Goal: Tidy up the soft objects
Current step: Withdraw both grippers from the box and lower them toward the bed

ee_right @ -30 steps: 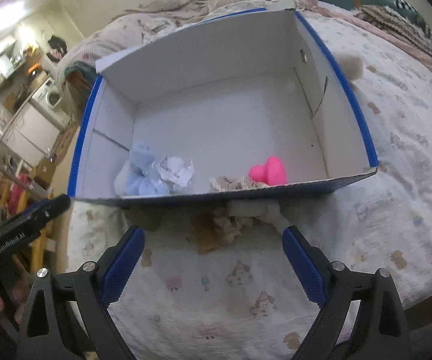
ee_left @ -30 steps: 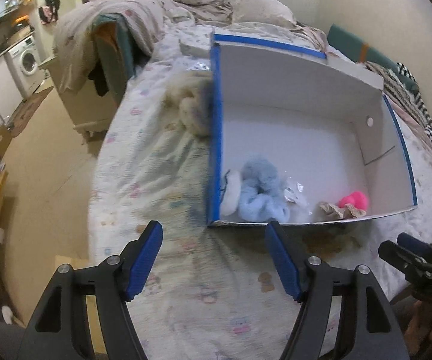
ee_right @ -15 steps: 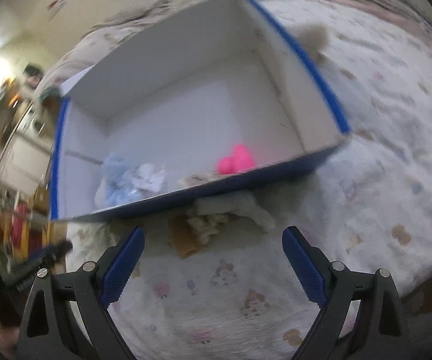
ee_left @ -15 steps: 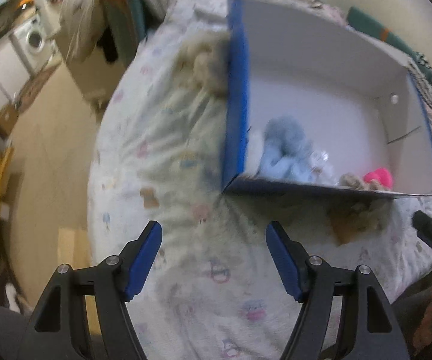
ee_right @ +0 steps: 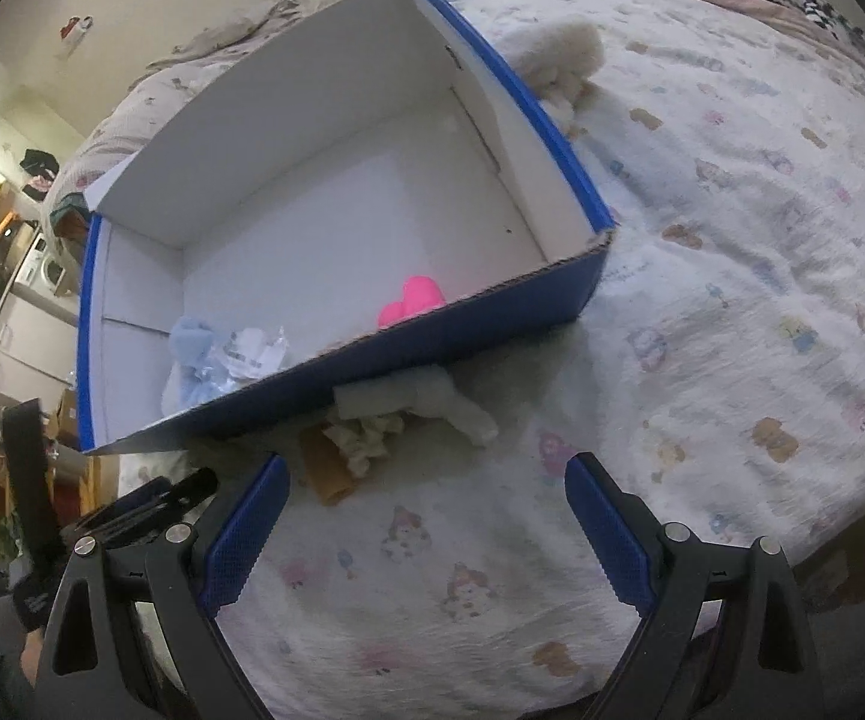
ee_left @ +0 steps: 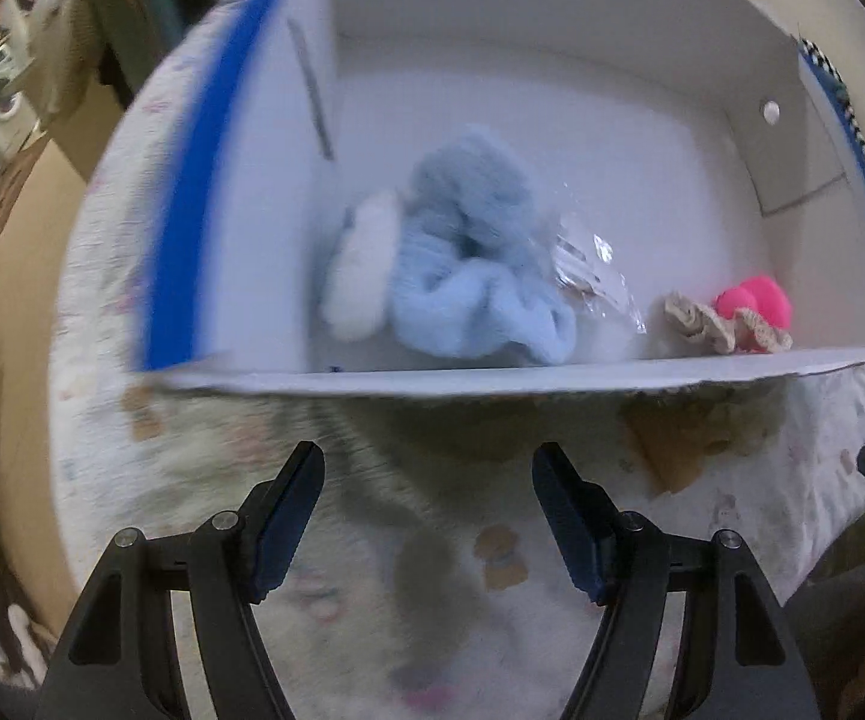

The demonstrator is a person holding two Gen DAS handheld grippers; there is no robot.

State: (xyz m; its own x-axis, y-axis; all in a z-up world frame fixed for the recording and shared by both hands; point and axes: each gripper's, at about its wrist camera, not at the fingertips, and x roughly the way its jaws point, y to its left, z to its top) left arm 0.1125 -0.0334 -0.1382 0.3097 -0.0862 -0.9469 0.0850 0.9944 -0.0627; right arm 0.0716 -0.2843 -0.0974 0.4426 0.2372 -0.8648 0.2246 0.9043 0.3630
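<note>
A: Take the blue-walled box (ee_right: pixel 492 306) as your landmark and go from left to right. Inside it, at the near left corner, you have a white fluffy piece (ee_left: pixel 357 276), then a light blue fluffy cloth (ee_left: pixel 468 276), a crinkled clear wrapper (ee_left: pixel 594 276), a beige lace piece (ee_left: pixel 708 324) and a pink soft thing (ee_left: pixel 759 300).

B: And outside the box?

A: Just in front of its near wall, on the bed (ee_right: pixel 732 300), lies a small heap of cream cloths (ee_right: pixel 408 414) on a brown piece (ee_right: pixel 324 468). Behind the box's right wall sits a cream plush (ee_right: pixel 558 54).

B: How will the heap handle?

A: I think it is light and limp and will sag. Pinch it at the thick bunched middle, not at a loose edge.

B: My grippers?

A: Your left gripper (ee_left: pixel 426 480) is wide open and empty, over the bed before the box. Your right gripper (ee_right: pixel 426 492) is also wide open, with nothing held, and the heap is just beyond its fingers.
</note>
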